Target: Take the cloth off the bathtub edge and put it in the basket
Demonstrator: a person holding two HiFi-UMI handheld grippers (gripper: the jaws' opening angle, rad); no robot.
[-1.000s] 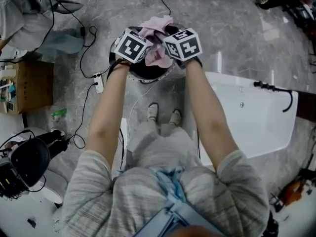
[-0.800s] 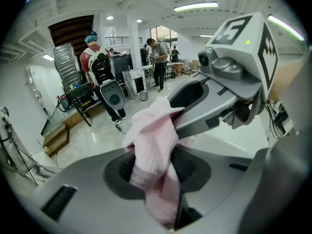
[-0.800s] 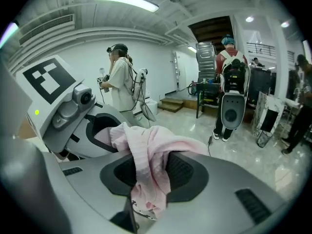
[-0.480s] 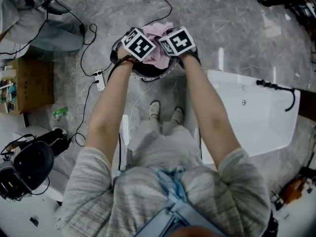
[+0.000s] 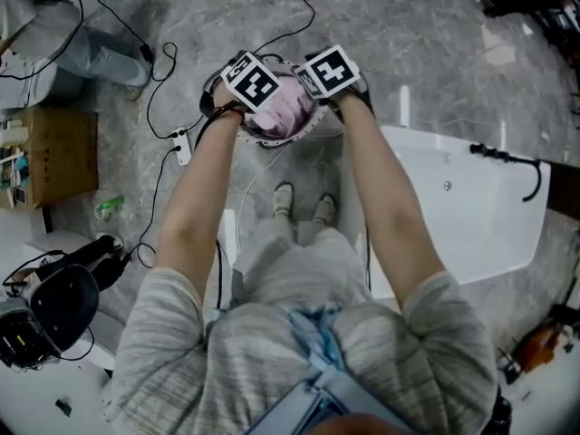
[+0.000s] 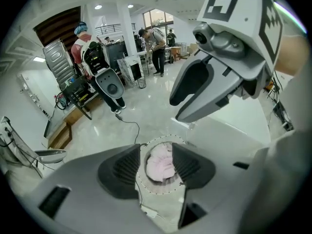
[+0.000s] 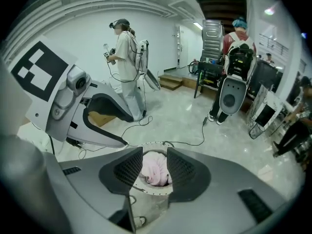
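While the head view half-hides it, gripper views show cloth [image 6: 160, 164] inside basket [image 7: 152, 144].

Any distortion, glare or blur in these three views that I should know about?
Head view: sharp, evenly lit, bright reflections on the glossy floor. Left gripper view: heavy fisheye bending, dark corners, pink cloth beyond the jaws slightly soft. Right gripper view: same fisheye and dark corners.

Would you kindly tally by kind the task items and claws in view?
pink cloth: 1
basket: 1
bathtub: 1
claws: 2, left claw and right claw (opening), both empty
Total: 5
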